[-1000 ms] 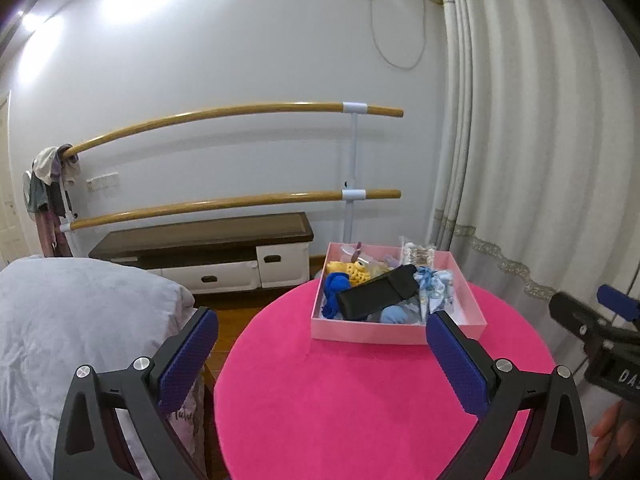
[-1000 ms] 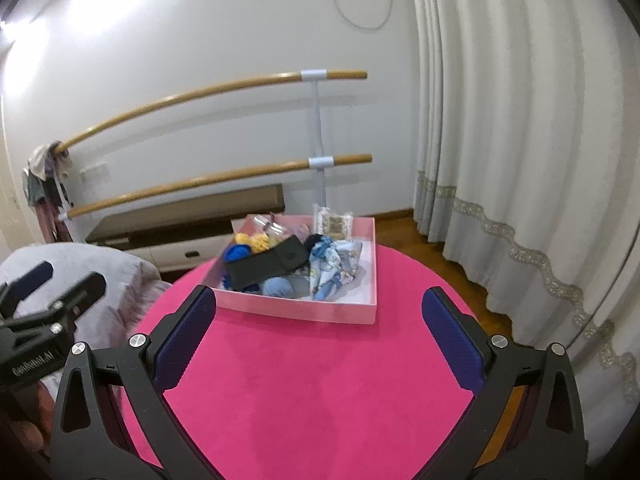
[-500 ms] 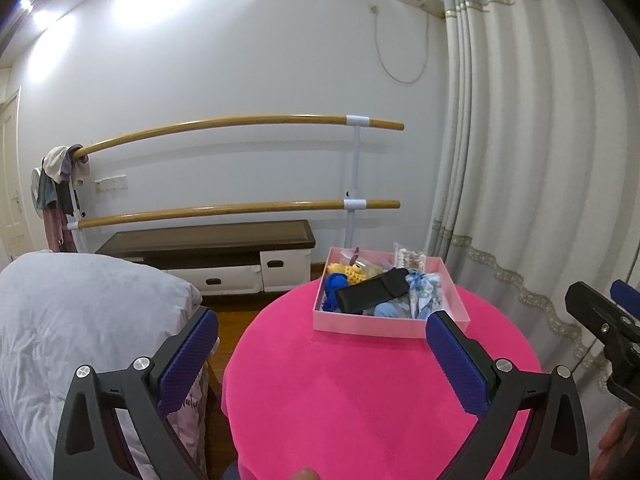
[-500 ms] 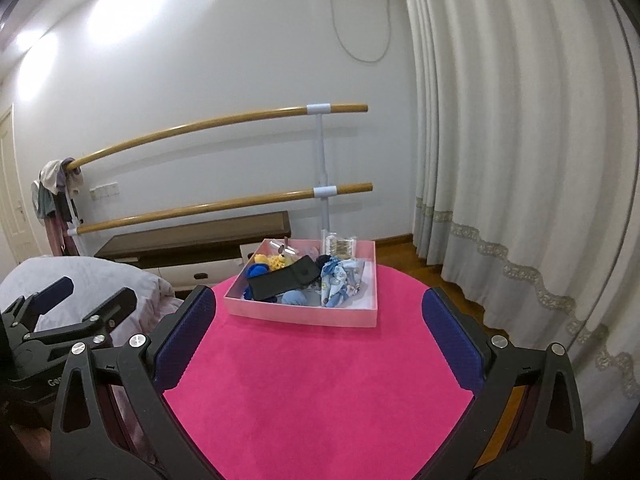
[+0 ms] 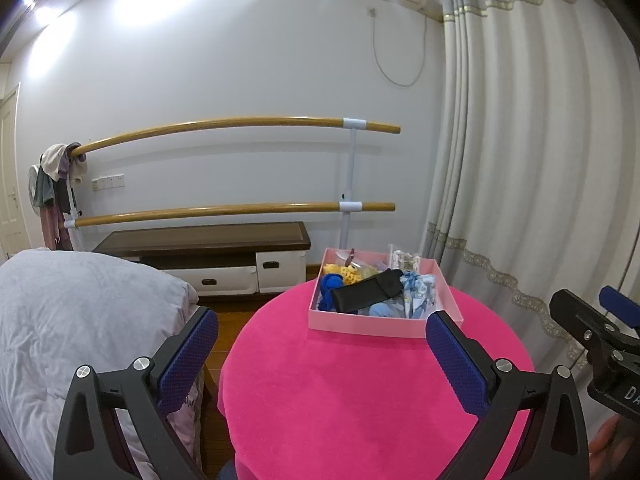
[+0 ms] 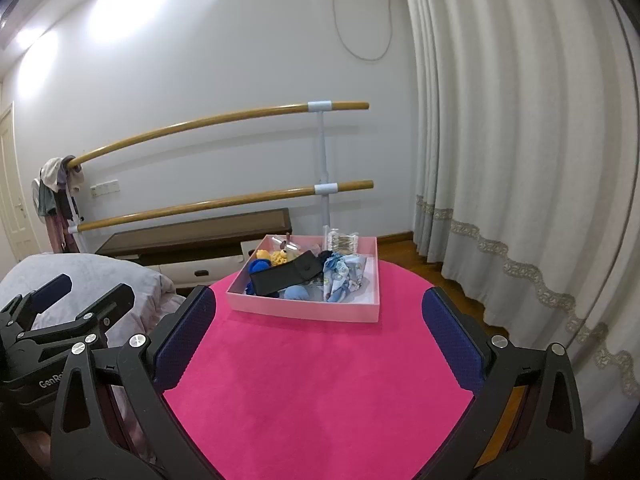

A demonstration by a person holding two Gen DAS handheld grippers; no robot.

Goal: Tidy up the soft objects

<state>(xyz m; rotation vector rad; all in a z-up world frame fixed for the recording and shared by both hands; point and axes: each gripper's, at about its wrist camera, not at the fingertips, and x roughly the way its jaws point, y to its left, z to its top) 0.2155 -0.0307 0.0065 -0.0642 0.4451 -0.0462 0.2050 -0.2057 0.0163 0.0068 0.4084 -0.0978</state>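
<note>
Both the left tongs (image 5: 320, 354) and right tongs (image 6: 318, 328) hang spread wide and empty over the round magenta-covered counter (image 6: 312, 380). Beyond them, on the counter's far side, the shallow pink cardboard box (image 6: 304, 312) holds the jumbled soft objects (image 6: 308, 276).

White wall (image 5: 224, 80) with two wooden barres (image 5: 224, 123), low cabinet (image 5: 208, 248), pale curtains (image 6: 520, 140), wood floor (image 6: 400, 246)

A pink box (image 5: 384, 322) is seen at the far side of the round pink desk (image 5: 360, 392). In the box, a black pouch (image 5: 366, 292) is laid over blue and yellow soft items. The left claw (image 5: 322, 360) is held wide open near the box; the right claw (image 5: 600, 316) is seen right of it.
</note>
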